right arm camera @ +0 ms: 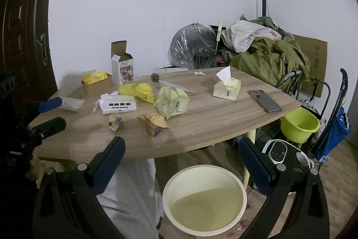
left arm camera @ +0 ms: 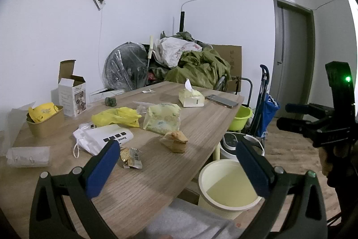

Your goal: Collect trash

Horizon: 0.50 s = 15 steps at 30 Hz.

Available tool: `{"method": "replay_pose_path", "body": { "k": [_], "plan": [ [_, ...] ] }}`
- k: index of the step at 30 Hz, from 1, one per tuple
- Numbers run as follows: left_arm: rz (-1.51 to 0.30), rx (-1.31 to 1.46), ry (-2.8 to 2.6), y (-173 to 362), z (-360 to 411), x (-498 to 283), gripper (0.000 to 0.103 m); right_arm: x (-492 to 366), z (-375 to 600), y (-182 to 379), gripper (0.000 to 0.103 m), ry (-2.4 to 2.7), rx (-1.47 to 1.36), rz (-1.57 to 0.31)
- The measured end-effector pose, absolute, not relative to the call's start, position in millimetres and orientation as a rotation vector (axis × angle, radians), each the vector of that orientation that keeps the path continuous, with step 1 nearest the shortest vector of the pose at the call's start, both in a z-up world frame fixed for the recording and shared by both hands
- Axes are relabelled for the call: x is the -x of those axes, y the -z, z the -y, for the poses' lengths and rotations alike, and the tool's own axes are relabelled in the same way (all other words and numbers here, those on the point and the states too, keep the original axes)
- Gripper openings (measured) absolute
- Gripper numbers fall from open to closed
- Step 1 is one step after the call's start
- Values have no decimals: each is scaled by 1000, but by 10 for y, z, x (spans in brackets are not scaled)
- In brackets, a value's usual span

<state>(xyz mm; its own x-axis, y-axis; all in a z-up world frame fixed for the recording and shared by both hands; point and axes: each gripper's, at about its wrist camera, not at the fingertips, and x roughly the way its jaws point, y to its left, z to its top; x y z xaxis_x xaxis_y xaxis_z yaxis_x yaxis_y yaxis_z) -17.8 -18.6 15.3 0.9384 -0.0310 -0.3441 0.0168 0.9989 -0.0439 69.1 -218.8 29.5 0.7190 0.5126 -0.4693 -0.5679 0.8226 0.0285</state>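
- My left tongs point(left arm camera: 176, 162) hang released above the near edge of the surface point(left arm camera: 156, 176), gripping nothing; my right tongs point(right arm camera: 181, 162) are just as wide apart and bare, held off the surface's edge over the cream bin point(right arm camera: 204, 198).
- That bin stands on the floor beside the surface's near corner, and I see nothing in it, so I judge the collecting has barely begun: this is the reach for a first piece.
- The trash lies spread on the surface: a small crumpled snack wrapper point(left arm camera: 131, 158) just ahead of my left tongs, a crushed brown paper bag point(left arm camera: 175, 141) a little beyond, a yellow plastic bag point(left arm camera: 117, 117) and a crumpled pale tissue pack point(left arm camera: 161, 119) farther in.
- The phone point(right arm camera: 265, 101) and the tissue box point(right arm camera: 227, 87) look like keepers, well apart from the litter.
- Next, I think, I lower the left tongs onto the snack wrapper, pinch it flat-on since it is thin, then carry it over the edge to the bin.
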Motion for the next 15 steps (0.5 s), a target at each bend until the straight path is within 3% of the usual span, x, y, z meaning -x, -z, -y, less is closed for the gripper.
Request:
{"method": "replay_pose_path", "body": {
  "k": [15],
  "plan": [
    [-350, 46, 25, -161, 180, 193, 103, -667, 2186, -309, 101, -602, 130, -477]
  ]
}}
